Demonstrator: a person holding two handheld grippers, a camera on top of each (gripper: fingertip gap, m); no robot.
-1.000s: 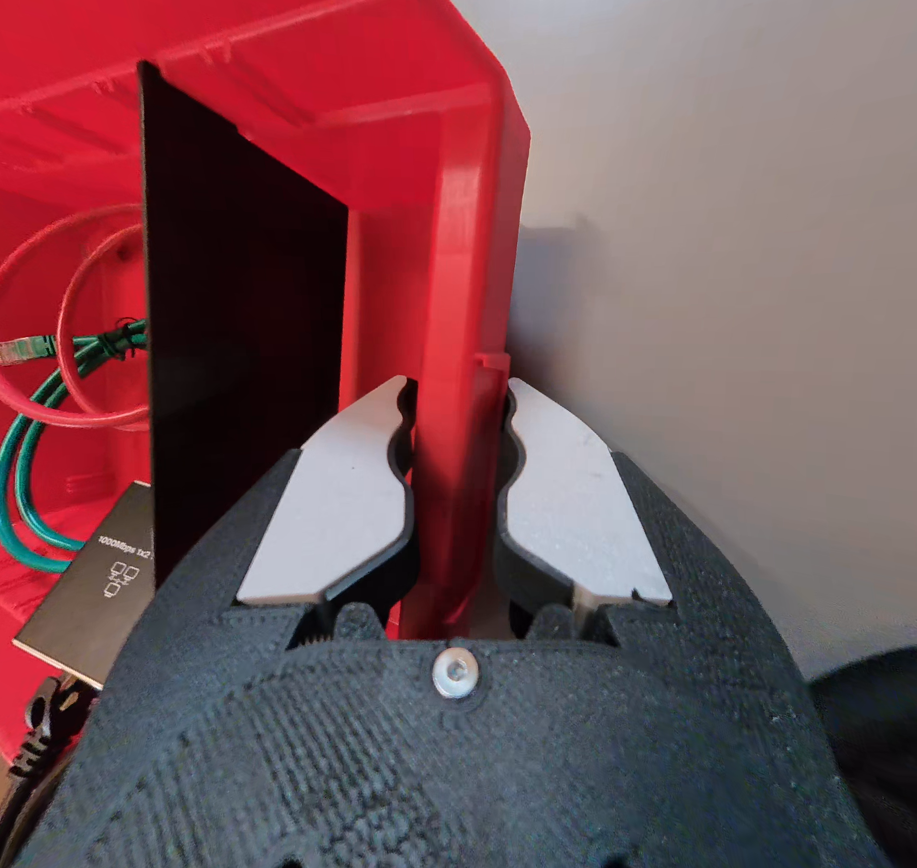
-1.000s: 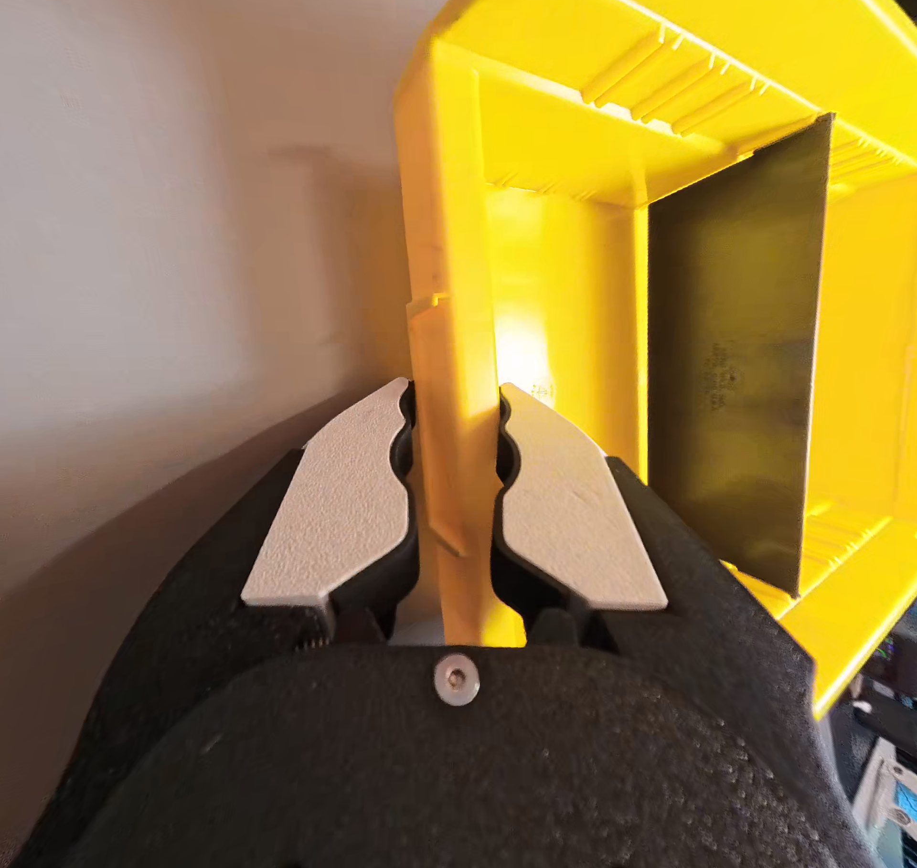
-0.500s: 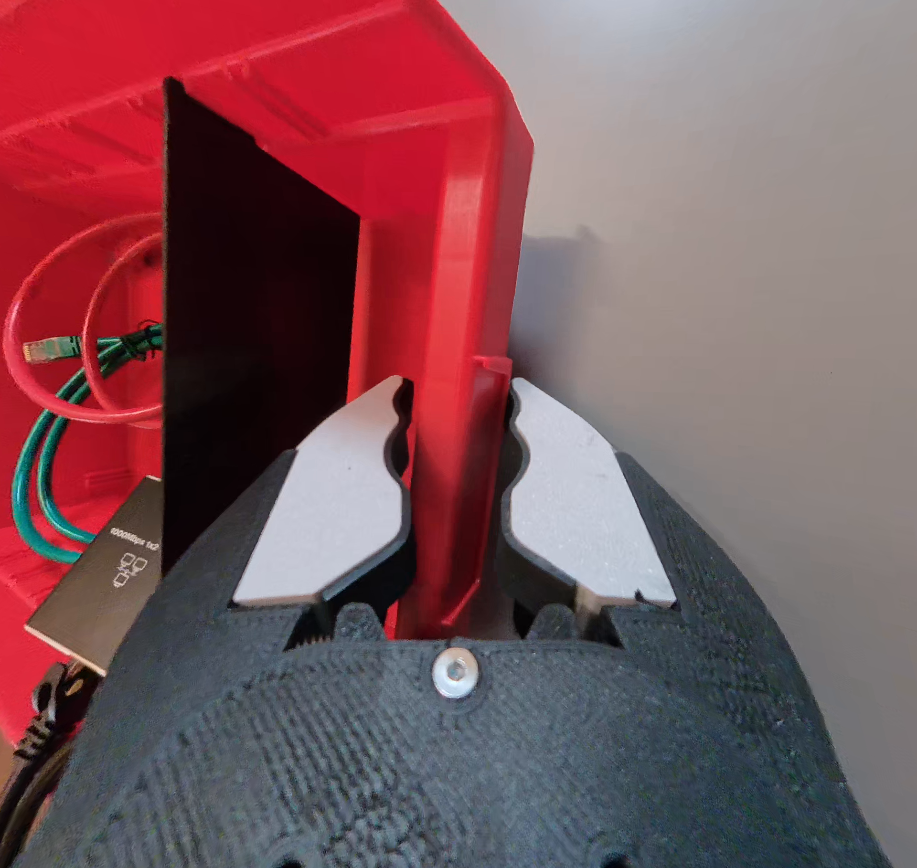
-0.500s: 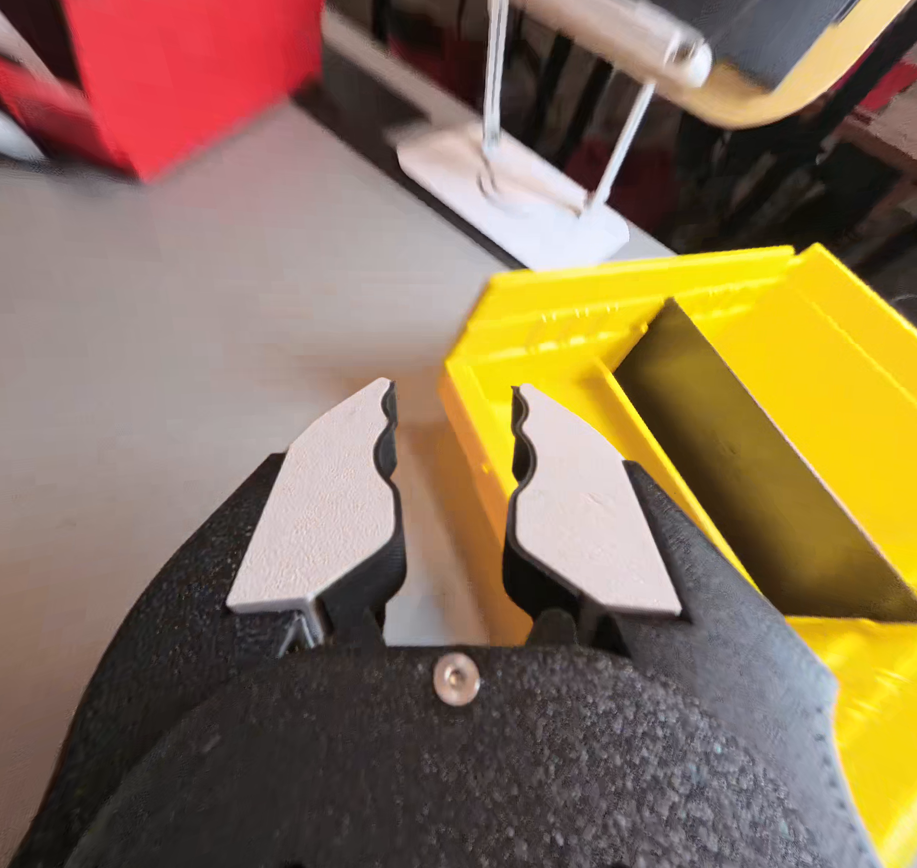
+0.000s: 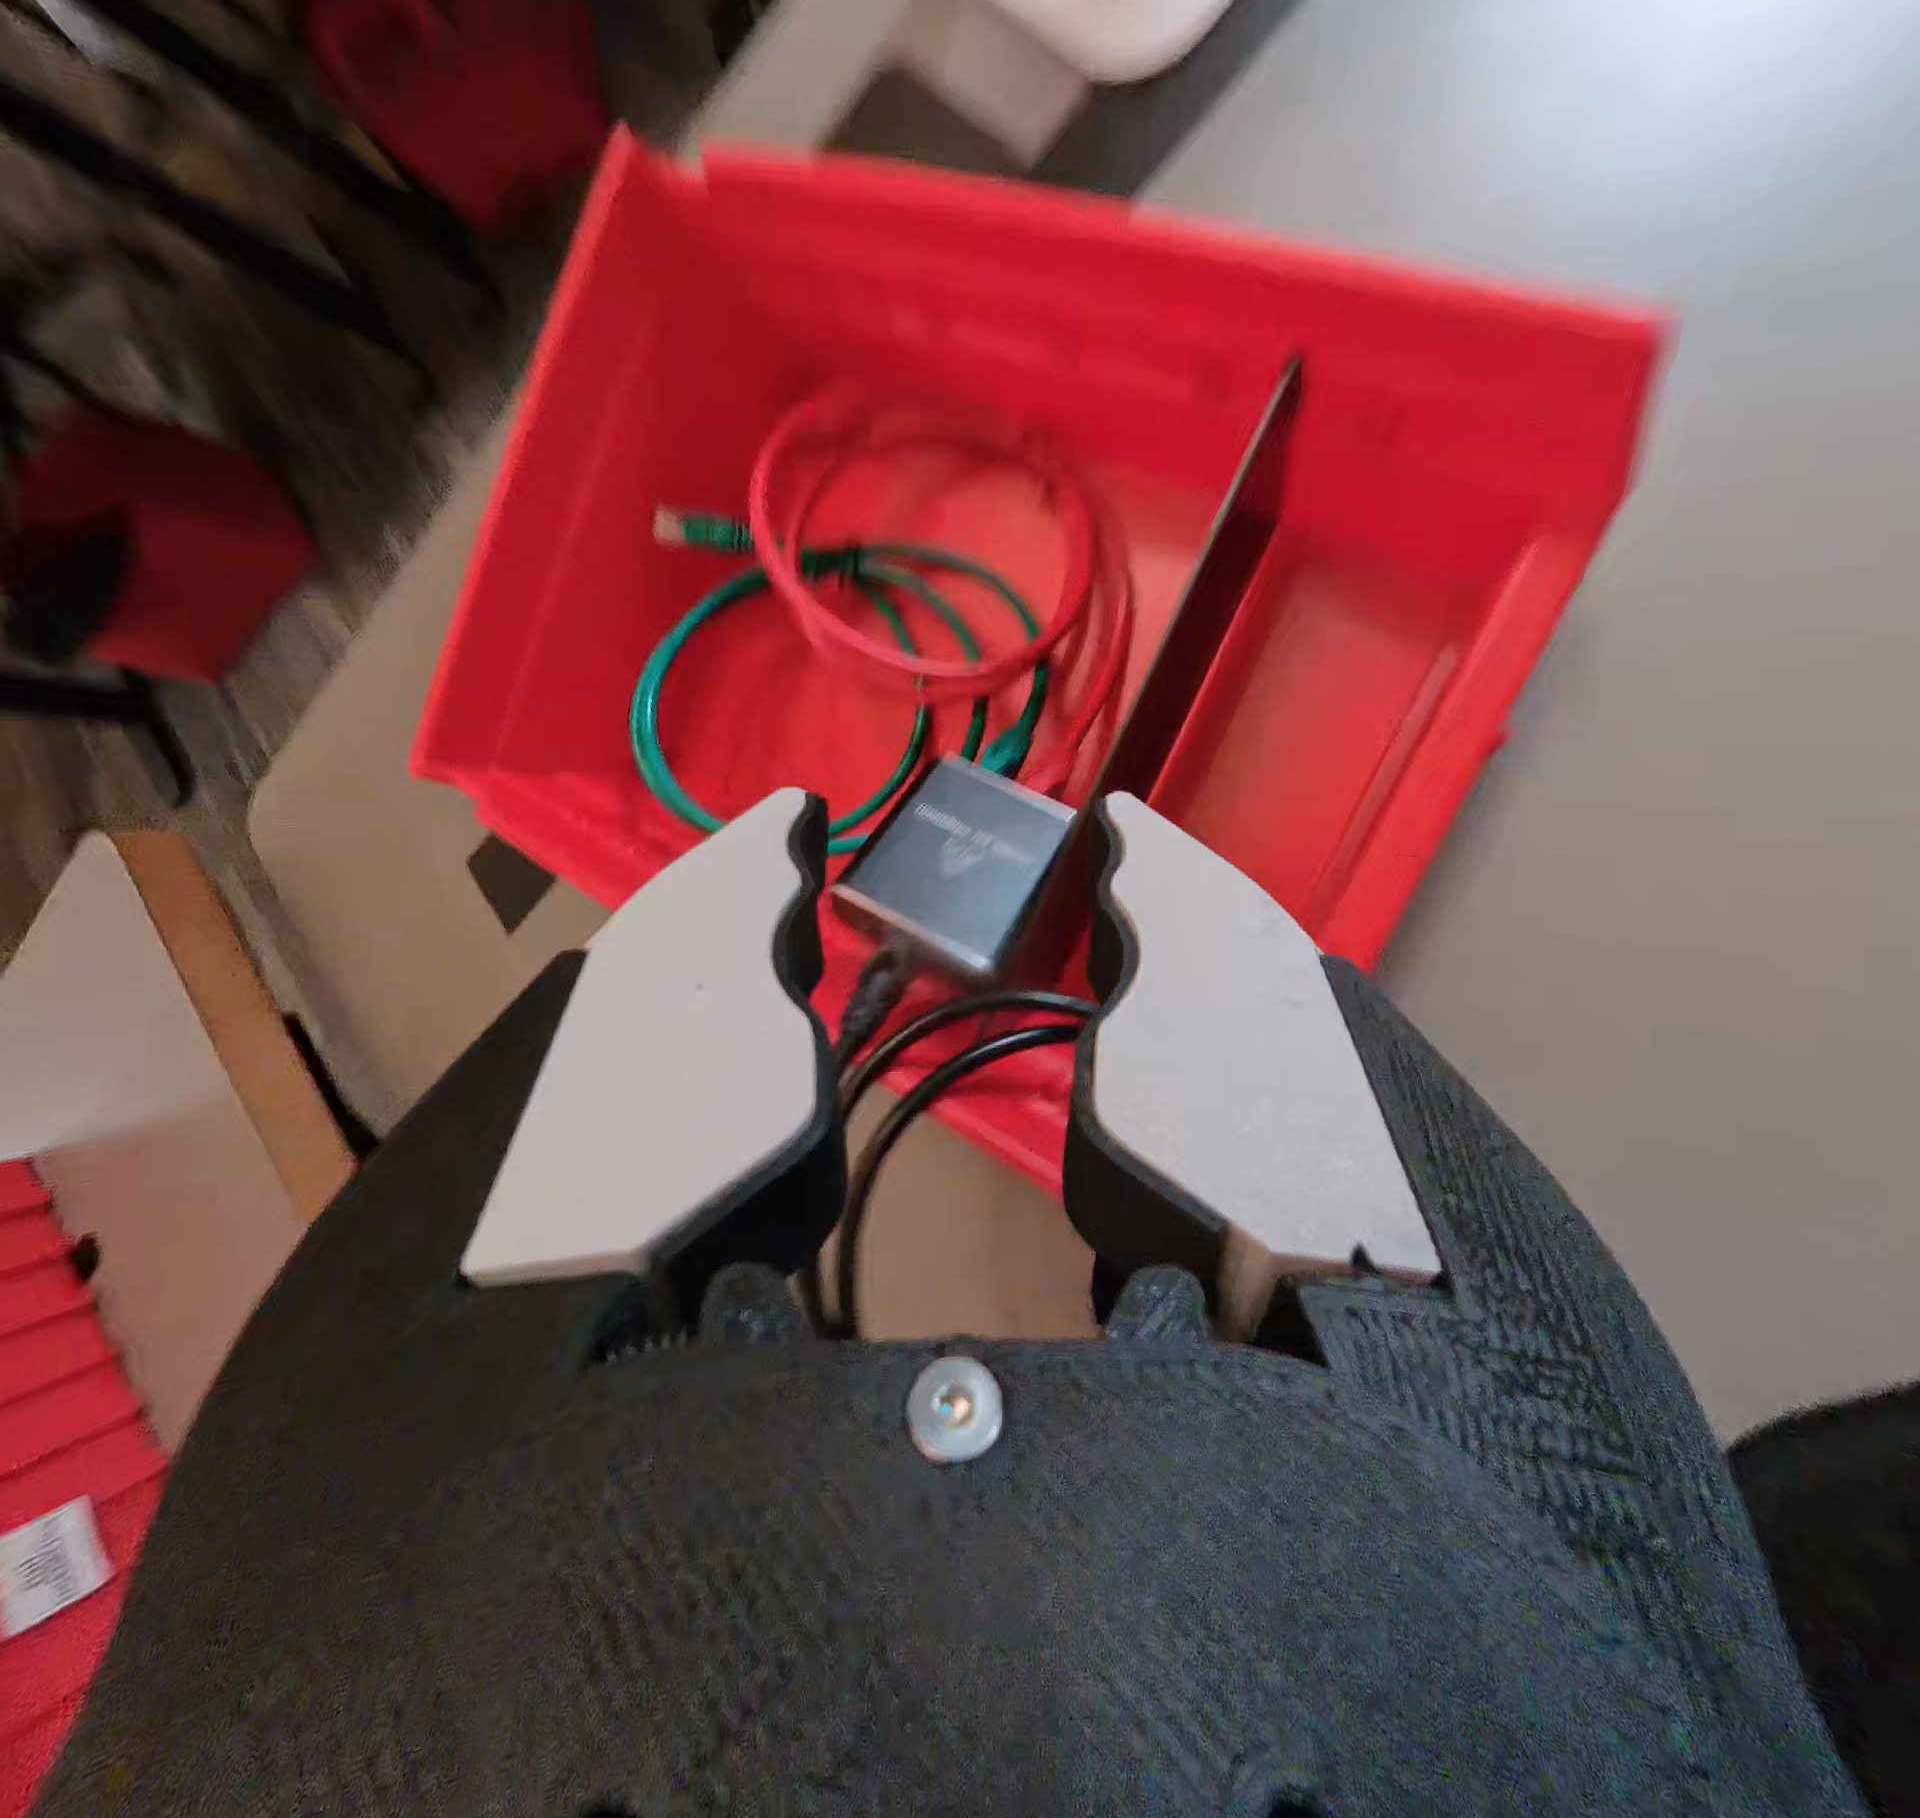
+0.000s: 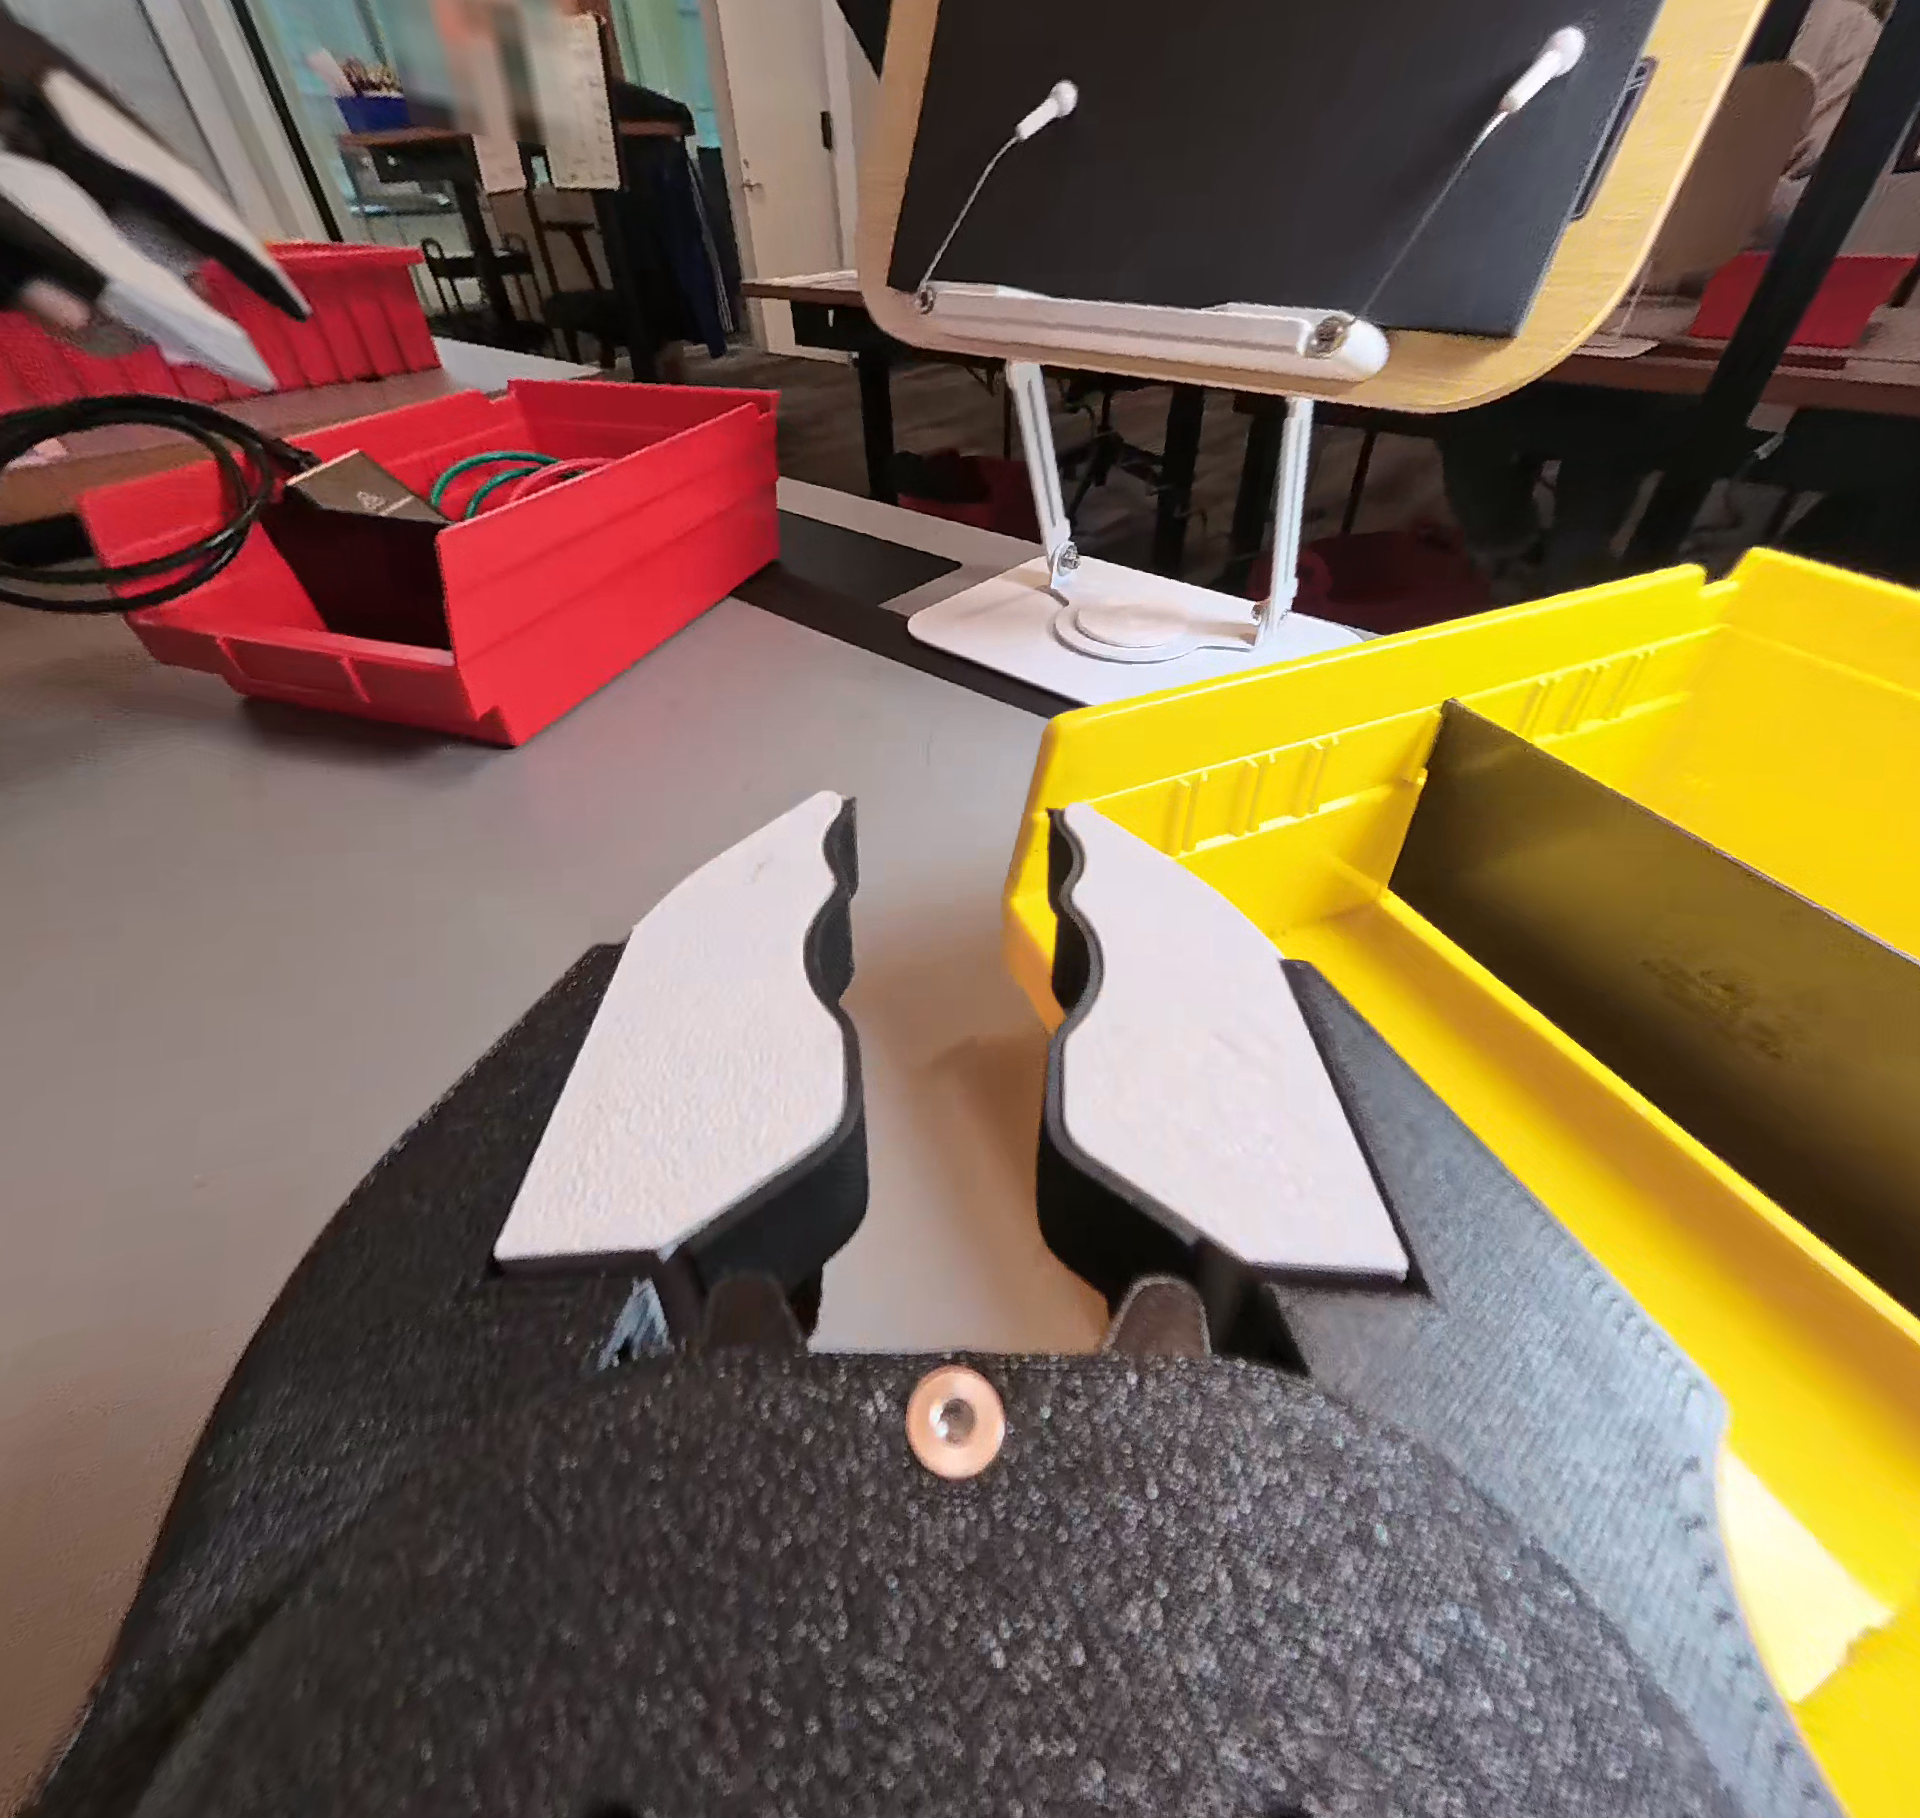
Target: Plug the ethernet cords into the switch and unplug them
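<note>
My left gripper (image 5: 951,869) hangs above the red bin (image 5: 1558,563) with its jaws spread wide and nothing between the pads. Through the gap I see the switch (image 5: 956,880), a small dark grey box lying in the bin's left compartment, close against the black divider (image 5: 1205,646) that splits the bin in two. A black cable (image 5: 914,1051) leaves the near end of the switch and loops out over the bin's near wall toward me. Farther in, in the same compartment, the red ethernet cord (image 5: 935,542) lies coiled over the coiled green ethernet cord (image 5: 727,688); one green plug end (image 5: 696,530) lies free on the bin floor, not in any port. The compartment right of the divider holds nothing I can make out. The picture is somewhat blurred.

My right gripper (image 6: 951,833) sits low over the grey tabletop (image 6: 312,937), jaws parted, holding nothing, just beside the near left corner of the yellow bin (image 6: 1299,781), which has its own dark divider (image 6: 1662,937). A white tablet stand (image 6: 1122,615) stands near the far edge, between the two bins.
</note>
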